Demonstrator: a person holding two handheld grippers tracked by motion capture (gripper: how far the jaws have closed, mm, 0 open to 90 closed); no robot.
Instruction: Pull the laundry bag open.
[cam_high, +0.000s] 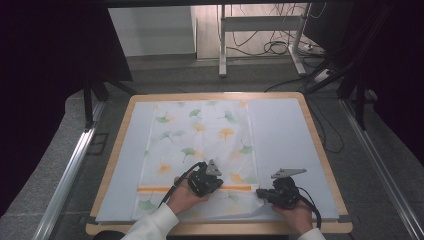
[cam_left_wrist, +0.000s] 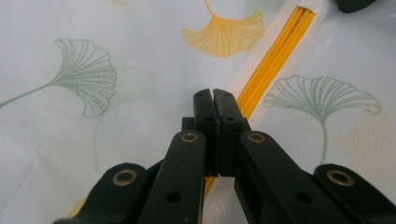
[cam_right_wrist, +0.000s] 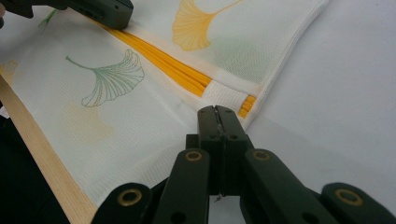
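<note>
Leaf-printed cloth (cam_high: 200, 145) lay flat on the table (cam_high: 320, 145), left gripper (cam_left_wrist: 213, 95) rested, jaws closed empty, over its orange stripe (cam_left_wrist: 271, 60), right gripper (cam_right_wrist: 215, 112) likewise closed, at the cloth's edge.

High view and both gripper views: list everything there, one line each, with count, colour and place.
Cloth: one, white with green and yellow ginkgo leaves, spread flat mid-table.
Orange stripe: one, across the cloth near its near edge.
Mat: one, pale grey-blue, under the cloth.
Table: one, light wood rim.
Desk frame: one, white, on the floor beyond the table.
Cables: several, black, on that floor.
Left gripper: one, black, jaws shut over the stripe.
Right gripper: one, black, jaws shut at the cloth's near right corner.
</note>
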